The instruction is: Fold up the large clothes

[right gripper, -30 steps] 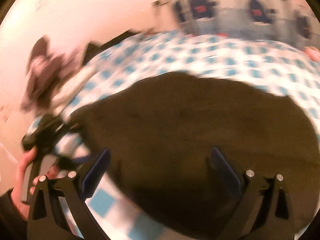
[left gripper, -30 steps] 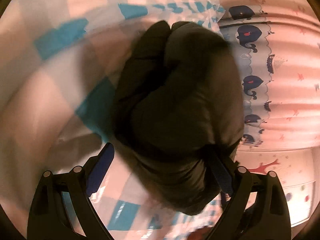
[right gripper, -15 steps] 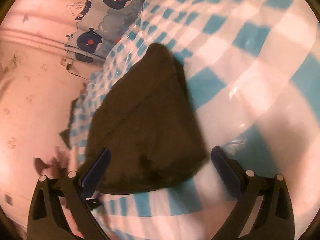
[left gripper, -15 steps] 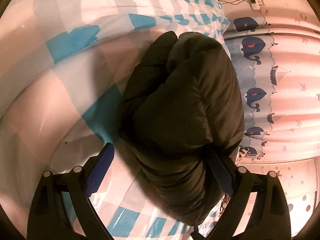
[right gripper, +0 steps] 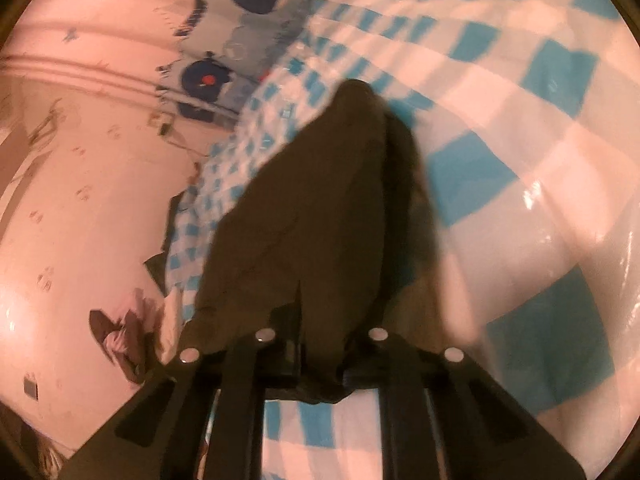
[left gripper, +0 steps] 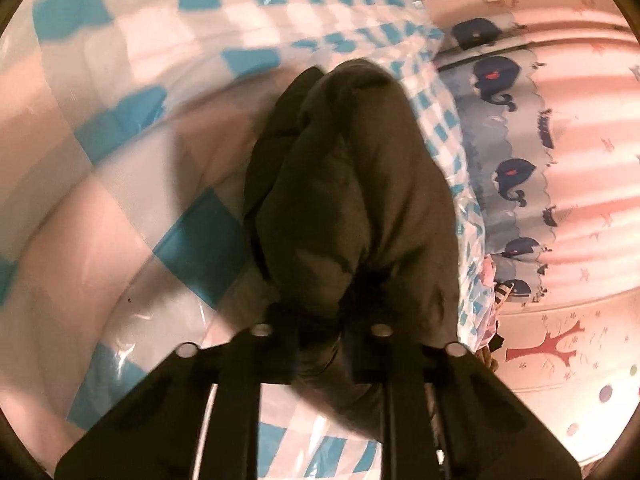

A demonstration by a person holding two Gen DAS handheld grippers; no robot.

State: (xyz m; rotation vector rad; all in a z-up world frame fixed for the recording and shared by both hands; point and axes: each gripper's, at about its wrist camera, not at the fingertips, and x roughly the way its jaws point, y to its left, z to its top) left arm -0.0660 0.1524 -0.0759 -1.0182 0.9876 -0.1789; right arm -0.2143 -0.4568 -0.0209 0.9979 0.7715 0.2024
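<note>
Item: dark jacket (left gripper: 352,184), padded, olive-brown, bunched into a thick roll. Location: on the bed, on a blue-and-white checked cover (left gripper: 120,208) under a clear plastic sheet, near the edge by the whale-print curtain (left gripper: 516,172).

Handling: soft and puffy, with no stiffness of its own. Expect it to sag and spring open wherever you are not holding it. It looks light for its bulk. The shell seems smooth, and the glossy plastic beneath may let it slide rather than stay put when you drag it.

Left hand-held gripper (left gripper: 320,336): its jaws are drawn in narrow and pinch the near end of the jacket, where the fabric gathers into a dark fold.

Right hand-held gripper (right gripper: 320,344): its jaws are closing, with a flap of the jacket (right gripper: 320,216) between them. The cloth runs taut from them toward the far tip.

Where to hold: take edges, hems or corners, as you have here. Thin layers fit between the jaws. A bite on the padded middle would probably slip out as the filling compresses.

Caution: lift both ends evenly, or the loose middle may drop and undo the fold.
</note>
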